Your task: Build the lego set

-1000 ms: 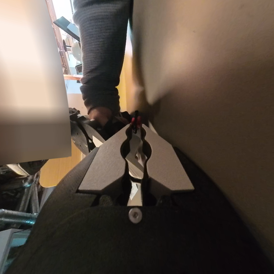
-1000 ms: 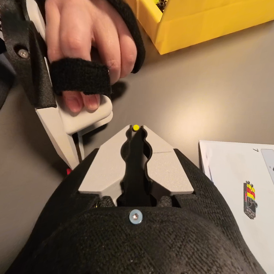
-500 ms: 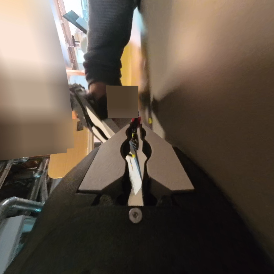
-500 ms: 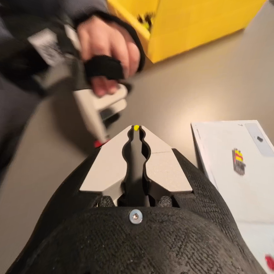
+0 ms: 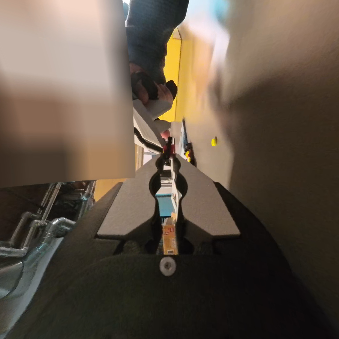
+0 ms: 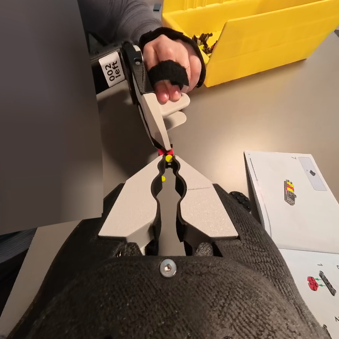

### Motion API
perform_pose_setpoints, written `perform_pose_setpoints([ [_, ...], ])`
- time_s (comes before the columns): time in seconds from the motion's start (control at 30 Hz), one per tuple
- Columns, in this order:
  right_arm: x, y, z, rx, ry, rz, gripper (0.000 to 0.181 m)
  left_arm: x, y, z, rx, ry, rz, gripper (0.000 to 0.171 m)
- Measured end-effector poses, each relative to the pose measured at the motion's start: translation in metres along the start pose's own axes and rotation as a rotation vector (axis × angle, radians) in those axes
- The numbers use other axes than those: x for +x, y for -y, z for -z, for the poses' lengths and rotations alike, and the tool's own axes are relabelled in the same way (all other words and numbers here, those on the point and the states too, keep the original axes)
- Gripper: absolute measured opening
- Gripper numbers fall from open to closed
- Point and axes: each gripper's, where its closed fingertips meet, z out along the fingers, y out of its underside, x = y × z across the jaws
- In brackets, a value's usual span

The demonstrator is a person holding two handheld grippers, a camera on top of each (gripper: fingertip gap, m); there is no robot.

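In the right wrist view my right gripper [image 6: 168,158] is shut on a small yellow round stud [image 6: 168,157] at its fingertips. My left gripper comes in from above with its fingers [image 6: 159,128] tip to tip with the right one. It is shut on a small red and black lego assembly [image 6: 165,151] that touches the yellow stud. In the left wrist view my left gripper [image 5: 167,156] holds the red and black assembly [image 5: 167,149]. A second yellow stud [image 6: 163,178] lies on the grey table [image 6: 238,119] and also shows in the left wrist view [image 5: 213,141].
An open instruction booklet [image 6: 293,192] lies at the right. A yellow bin [image 6: 256,45] with loose pieces stands at the back right. A black round piece [image 6: 240,200] lies by the booklet's left edge. A person's hand [image 6: 172,60] holds the left gripper. The grippers are tip to tip, or close to it.
The left gripper has drawn back and swung round, so its red and black assembly now meets the yellow stud in the right gripper. Both grippers have stayed shut.
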Motion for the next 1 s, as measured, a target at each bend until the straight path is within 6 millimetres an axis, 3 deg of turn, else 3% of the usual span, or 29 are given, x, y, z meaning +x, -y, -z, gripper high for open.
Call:
perform_pose_setpoints([
  [0.53,-0.004,0.006,0.000,0.028,0.014,-0.007,0.008,-0.006,0.002,0.001,0.008,0.038,-0.039,0.008],
  [0.7,0.003,0.015,0.007,0.068,-0.055,0.022,0.027,-0.006,-0.001,0.000,-0.005,0.038,-0.033,0.008],
  [0.83,0.010,0.040,0.020,0.215,-0.332,0.281,0.047,-0.011,-0.017,-0.003,-0.091,0.047,0.028,0.008],
  [0.93,0.013,0.031,0.016,0.151,-0.570,0.559,0.047,-0.013,-0.025,-0.004,-0.128,0.051,0.060,0.008],
  [1.0,0.011,0.024,0.009,0.125,-0.606,0.611,0.047,-0.014,-0.026,-0.004,-0.132,0.055,0.062,0.009],
])
